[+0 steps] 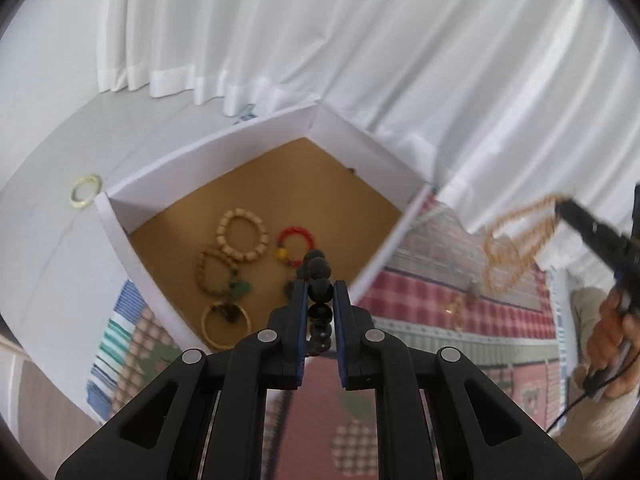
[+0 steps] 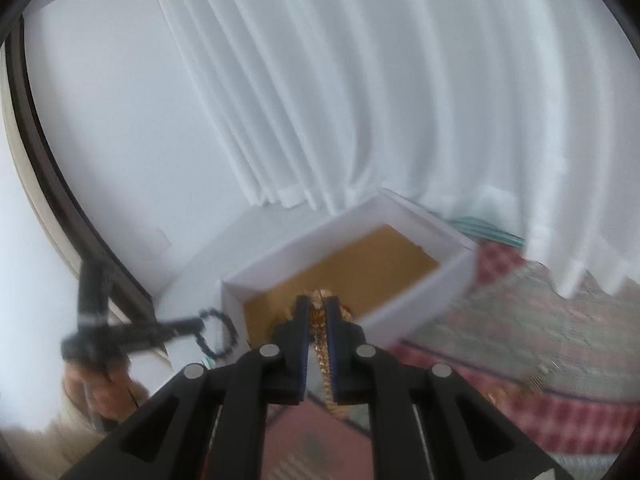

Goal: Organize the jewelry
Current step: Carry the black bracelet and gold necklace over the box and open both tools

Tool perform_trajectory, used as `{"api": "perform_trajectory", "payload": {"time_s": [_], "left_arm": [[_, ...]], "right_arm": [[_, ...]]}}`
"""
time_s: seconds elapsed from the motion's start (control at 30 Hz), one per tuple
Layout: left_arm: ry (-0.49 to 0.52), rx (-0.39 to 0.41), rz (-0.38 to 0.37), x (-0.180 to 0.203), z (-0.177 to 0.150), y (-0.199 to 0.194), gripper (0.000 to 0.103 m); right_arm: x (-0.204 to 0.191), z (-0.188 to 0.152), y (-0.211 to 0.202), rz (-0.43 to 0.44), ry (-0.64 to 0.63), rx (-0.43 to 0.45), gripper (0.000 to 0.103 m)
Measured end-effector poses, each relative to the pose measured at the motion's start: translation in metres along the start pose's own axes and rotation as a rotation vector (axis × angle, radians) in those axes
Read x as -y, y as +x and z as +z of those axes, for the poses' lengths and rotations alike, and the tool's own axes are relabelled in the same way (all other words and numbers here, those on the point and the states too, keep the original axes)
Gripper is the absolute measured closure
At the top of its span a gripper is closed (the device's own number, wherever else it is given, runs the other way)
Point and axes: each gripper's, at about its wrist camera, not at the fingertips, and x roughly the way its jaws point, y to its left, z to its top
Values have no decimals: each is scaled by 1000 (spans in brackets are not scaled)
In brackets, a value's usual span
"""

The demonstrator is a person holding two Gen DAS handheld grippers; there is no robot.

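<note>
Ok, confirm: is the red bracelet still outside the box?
No, the red bracelet lies on the brown floor inside the box.

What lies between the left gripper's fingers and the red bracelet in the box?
Only the black bead bracelet clamped in the left gripper; its top beads nearly reach the red bracelet, per the left wrist view.

No readable text, labels, brands or numbers in either view, fine detail lost to blur
</note>
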Motion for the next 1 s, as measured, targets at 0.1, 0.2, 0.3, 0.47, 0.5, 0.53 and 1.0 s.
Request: {"api": "perform_trajectory", "payload": {"time_s": [0.1, 0.2, 0.3, 0.47, 0.5, 0.53, 1.0], "left_arm": [[-7, -15, 36, -11, 9, 24, 93], [-20, -30, 64, -25, 21, 52, 93], [-29, -43, 90, -36, 32, 74, 93], [-37, -75, 151, -47, 37, 118, 91], [-33, -76, 173, -49, 36, 124, 88], [-24, -72, 212, -50, 34, 129, 82], [191, 106, 120, 48, -31, 43, 18]], "right_arm": [[-1, 17, 44, 11, -10, -17, 95], [5, 29, 90, -5, -12, -50, 95], [16, 34, 140, -39, -15, -112, 95], [41, 20, 210, -95, -12, -249, 92], [44, 18, 216, -109, -10, -262, 92], [47, 15, 220, -127, -10, -273, 90], [90, -14, 1, -356, -139, -50, 46]]}}
